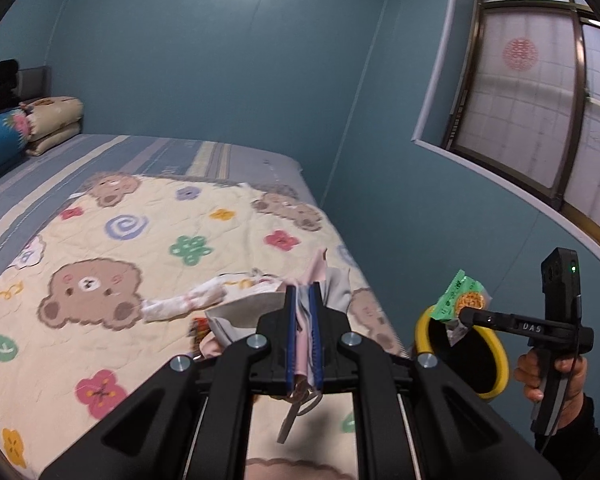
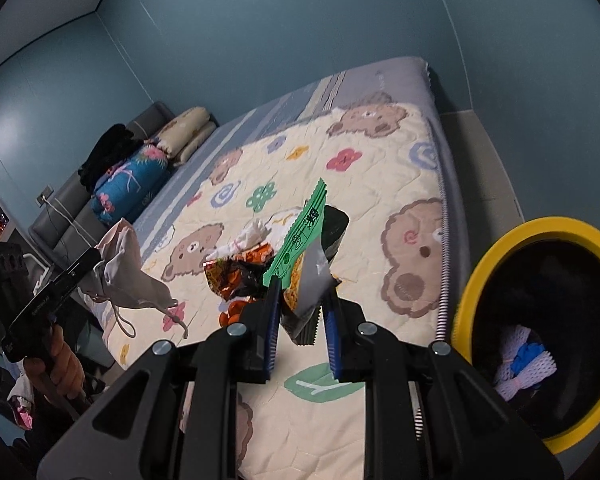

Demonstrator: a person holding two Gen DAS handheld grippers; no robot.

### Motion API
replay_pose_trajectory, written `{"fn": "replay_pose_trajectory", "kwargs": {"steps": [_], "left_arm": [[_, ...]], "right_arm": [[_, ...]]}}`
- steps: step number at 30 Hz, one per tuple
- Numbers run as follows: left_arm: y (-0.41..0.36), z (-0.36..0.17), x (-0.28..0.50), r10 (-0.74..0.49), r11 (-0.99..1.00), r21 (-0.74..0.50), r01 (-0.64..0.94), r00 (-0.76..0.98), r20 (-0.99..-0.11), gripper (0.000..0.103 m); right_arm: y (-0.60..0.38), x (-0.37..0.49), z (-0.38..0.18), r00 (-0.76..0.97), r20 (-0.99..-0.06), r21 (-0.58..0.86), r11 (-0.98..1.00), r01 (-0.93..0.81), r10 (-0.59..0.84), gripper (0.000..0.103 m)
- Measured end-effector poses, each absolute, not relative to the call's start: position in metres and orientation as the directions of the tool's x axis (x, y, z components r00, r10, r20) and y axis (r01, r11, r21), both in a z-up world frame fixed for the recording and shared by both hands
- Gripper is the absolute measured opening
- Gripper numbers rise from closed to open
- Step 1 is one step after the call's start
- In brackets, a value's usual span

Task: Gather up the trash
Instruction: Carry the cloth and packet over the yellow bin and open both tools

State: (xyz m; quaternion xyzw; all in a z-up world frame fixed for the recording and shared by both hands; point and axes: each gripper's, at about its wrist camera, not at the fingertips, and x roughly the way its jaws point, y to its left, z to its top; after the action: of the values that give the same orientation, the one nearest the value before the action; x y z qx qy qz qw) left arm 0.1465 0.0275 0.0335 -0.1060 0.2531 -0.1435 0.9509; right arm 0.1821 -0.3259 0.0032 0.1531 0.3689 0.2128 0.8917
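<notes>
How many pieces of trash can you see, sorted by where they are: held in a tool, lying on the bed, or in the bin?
Held in a tool: 2, green wrapper in the right tool, pink cloth bag in the left tool
Lying on the bed: 2, orange wrapper, white tissue
In the bin: 1, white net
Total: 5

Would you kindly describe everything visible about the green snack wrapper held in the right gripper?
The green snack wrapper is a crinkly foil or plastic packet with a serrated top edge, black print on the green and a silver inner face folded outward. It is crumpled and tilted up and away, pinched at its lower end in the right gripper. In the left wrist view it hangs above the rim of the yellow-rimmed bin, off the bear-print quilt.
</notes>
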Motion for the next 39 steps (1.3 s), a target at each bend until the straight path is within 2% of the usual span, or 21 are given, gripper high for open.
{"fn": "replay_pose_trajectory", "kwargs": {"steps": [8, 23, 30, 39], "left_arm": [[-0.025, 0.046, 0.164, -0.416, 0.904, -0.292, 0.312, 0.797, -0.437, 0.006], [-0.13, 0.051, 0.202, -0.548, 0.836, -0.296, 0.461, 0.718, -0.428, 0.006], [-0.179, 0.038, 0.217, -0.611, 0.792, -0.326, 0.517, 0.659, -0.439, 0.006], [-0.245, -0.002, 0.238, -0.645, 0.76, -0.349, 0.548, 0.574, -0.504, 0.006]], "right_arm": [[-0.372, 0.169, 0.022, 0.708, -0.551, 0.434, 0.876, -0.209, 0.442, 0.02], [-0.463, 0.158, 0.027, 0.792, -0.533, 0.433, 0.9, -0.048, 0.299, 0.02], [-0.494, 0.154, 0.019, 0.812, -0.544, 0.404, 0.914, 0.031, 0.212, 0.02], [-0.531, 0.156, -0.008, 0.796, -0.586, 0.409, 0.903, 0.131, 0.149, 0.02]]}}
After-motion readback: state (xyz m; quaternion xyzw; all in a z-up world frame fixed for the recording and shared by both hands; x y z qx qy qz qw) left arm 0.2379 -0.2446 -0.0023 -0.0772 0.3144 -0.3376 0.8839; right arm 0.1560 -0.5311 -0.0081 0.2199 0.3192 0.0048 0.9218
